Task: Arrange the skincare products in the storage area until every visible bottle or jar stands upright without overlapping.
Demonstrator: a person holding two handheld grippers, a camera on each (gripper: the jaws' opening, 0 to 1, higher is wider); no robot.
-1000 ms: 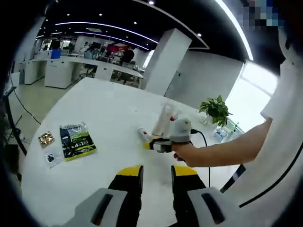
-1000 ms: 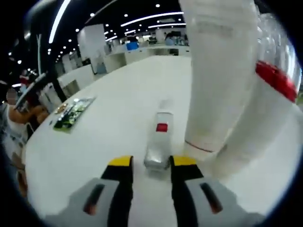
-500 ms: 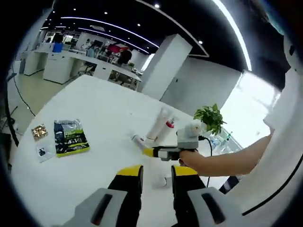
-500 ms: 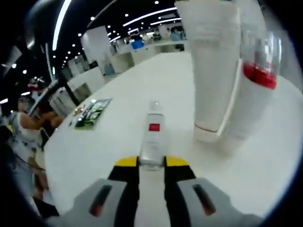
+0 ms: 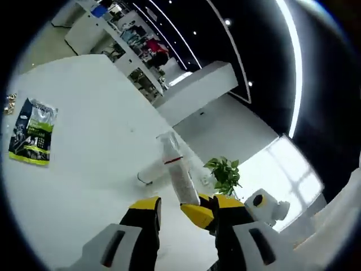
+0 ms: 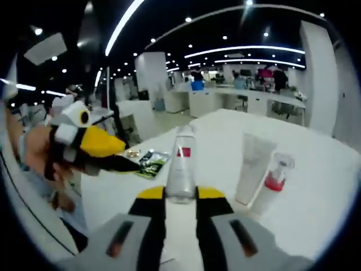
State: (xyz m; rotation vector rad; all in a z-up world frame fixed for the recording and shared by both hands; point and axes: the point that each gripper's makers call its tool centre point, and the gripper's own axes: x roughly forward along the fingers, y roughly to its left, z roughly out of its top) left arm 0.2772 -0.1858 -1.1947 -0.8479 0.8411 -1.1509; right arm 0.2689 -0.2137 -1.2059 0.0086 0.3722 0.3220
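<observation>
Above the white desk [image 5: 84, 147], the left gripper view has its own fingers [image 5: 183, 212] released, while the right gripper [image 5: 198, 213] carries a clear bottle [image 5: 176, 169] aloft. Ahead in the right gripper view, the fingers [image 6: 180, 197] clench that bottle [image 6: 181, 165]; a white tube [image 6: 252, 166] and red-collared pump bottle [image 6: 272, 182] stand touching on the desk.

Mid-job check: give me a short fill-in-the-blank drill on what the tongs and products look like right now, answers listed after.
1. The right tongs are shut on the ____ with the red label.
2. On the table, the white tube stands ____.
3. Beside the tube stands a pump bottle with a ____ collar.
4. The left tongs are ____, gripping nothing.

Missing words: bottle; upright; red; open
</observation>
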